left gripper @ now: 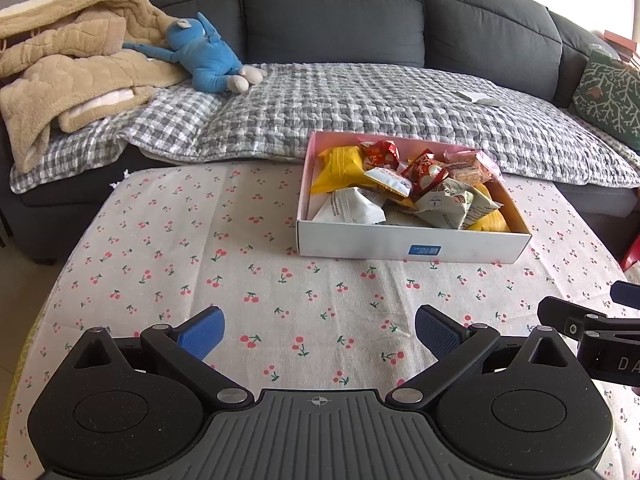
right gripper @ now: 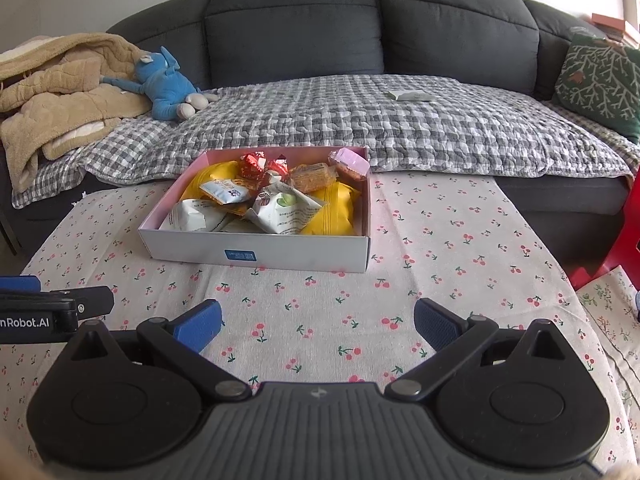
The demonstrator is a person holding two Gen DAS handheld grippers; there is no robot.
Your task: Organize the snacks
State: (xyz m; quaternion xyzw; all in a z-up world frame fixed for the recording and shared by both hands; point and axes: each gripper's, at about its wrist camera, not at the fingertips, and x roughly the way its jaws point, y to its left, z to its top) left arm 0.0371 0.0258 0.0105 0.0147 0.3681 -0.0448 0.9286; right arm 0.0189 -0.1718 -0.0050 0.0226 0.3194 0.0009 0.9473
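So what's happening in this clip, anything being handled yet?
Nothing is being held. The left gripper and right gripper both hover open and empty over the cherry-print tablecloth, side by side. Ahead of them a shallow white box sits on the table, piled with wrapped snacks, among them a yellow packet and a white pouch. No snacks are visible on the cloth outside the box.

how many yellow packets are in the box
2 at least: one at the box's back left, one at front right. Other snacks lie over them, so more may be hidden.
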